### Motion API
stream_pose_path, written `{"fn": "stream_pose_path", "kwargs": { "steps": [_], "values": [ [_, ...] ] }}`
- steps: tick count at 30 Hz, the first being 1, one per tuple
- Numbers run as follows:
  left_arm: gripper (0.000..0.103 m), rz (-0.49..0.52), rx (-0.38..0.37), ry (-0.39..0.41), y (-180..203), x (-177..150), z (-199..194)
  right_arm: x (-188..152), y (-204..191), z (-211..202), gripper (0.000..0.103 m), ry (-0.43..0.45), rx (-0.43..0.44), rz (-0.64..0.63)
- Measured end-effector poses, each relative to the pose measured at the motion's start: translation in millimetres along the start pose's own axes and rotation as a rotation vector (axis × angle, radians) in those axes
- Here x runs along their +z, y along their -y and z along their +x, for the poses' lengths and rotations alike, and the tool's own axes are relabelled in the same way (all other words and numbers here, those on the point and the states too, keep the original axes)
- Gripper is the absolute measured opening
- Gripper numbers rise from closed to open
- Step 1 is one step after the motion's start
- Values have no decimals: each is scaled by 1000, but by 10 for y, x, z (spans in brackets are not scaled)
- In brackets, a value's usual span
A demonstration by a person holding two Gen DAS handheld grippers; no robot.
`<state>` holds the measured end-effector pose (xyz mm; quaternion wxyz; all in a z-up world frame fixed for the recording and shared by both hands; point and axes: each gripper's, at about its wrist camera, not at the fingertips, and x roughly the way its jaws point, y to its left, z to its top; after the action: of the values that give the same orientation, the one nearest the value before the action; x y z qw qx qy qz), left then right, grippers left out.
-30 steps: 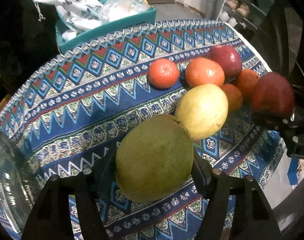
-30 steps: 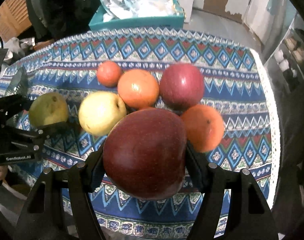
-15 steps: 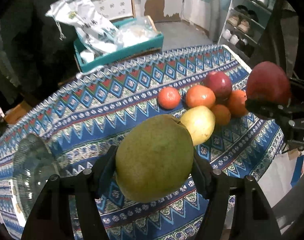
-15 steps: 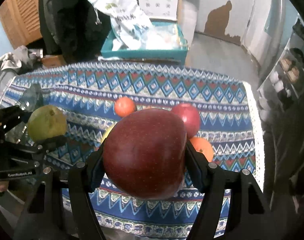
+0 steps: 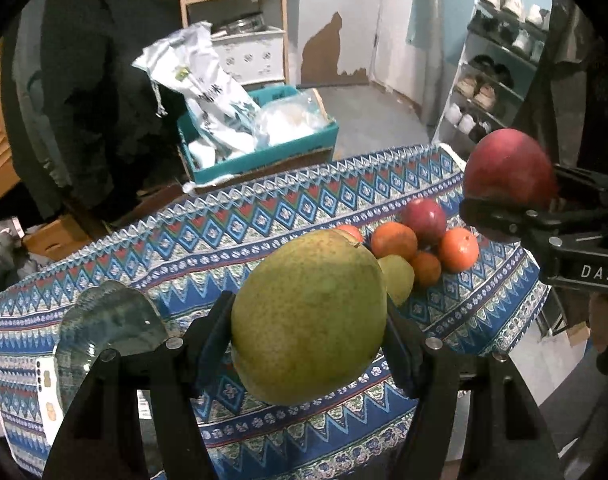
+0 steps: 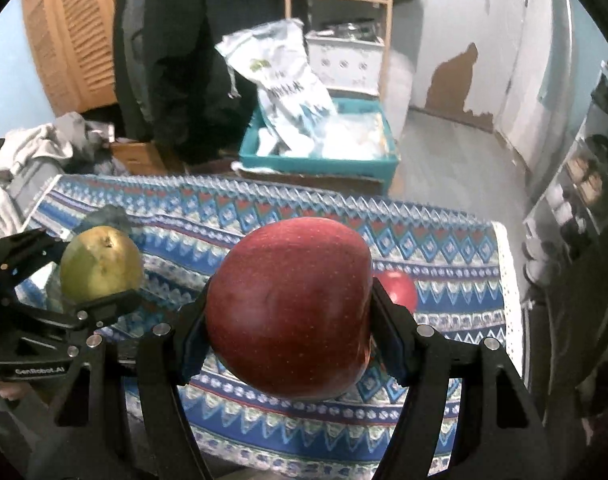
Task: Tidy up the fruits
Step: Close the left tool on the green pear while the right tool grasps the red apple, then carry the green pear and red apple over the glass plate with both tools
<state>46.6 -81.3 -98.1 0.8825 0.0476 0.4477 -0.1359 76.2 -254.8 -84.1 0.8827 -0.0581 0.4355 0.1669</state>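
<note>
Green and speckled, the pear (image 5: 308, 316) sits clamped between the two fingers of the left claw (image 5: 308, 334), held in the air above the patterned cloth (image 5: 207, 240) that covers the surface. The right claw (image 6: 287, 320) grips a dark red apple (image 6: 288, 308) the same way, its fingers pressed against both sides of the fruit, also well clear of the cloth. Each claw shows in the other's view: from the left wrist the apple hangs at the right edge, higher than the fruit pile; from the right wrist the pear floats at the left.

On the cloth, toward its right end, the remaining fruit lies bunched together: a second red apple (image 5: 424, 216), three clearly seen oranges (image 5: 394, 240), and a yellow-green pear (image 5: 398, 278) partly hidden behind the held one. A further orange fruit peeks out just above the held pear. These pieces touch or nearly touch one another.

A clear glass bowl (image 5: 107, 320) stands at the left end of the cloth, well apart from the pile. Beyond the surface, a teal crate (image 5: 263, 152) on the floor holds white bags, and a shoe rack (image 5: 488, 88) stands against the far wall.
</note>
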Motion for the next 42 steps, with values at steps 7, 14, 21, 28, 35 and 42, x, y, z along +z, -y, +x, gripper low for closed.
{"fn": "stream_pose_path", "kwargs": {
  "steps": [7, 14, 21, 28, 35, 42],
  "values": [
    [70, -27, 30, 44, -201, -25, -243, 174, -232, -118, 70, 35, 43, -25],
    [70, -52, 46, 93, -367, -43, -487, 340, -458, -204, 70, 68, 85, -44],
    [70, -108, 50, 109, -609, -80, -665, 478, -721, -171, 70, 76, 126, -73],
    [70, -152, 77, 124, -868, -160, -790, 616, -1004, -110, 70, 76, 164, -95],
    [70, -219, 95, 117, -1179, -259, -812, 721, -1320, -2, 70, 68, 202, -131],
    [70, -281, 131, 111, -1501, -362, -826, 831, -1646, 191, 70, 39, 239, -167]
  ]
}}
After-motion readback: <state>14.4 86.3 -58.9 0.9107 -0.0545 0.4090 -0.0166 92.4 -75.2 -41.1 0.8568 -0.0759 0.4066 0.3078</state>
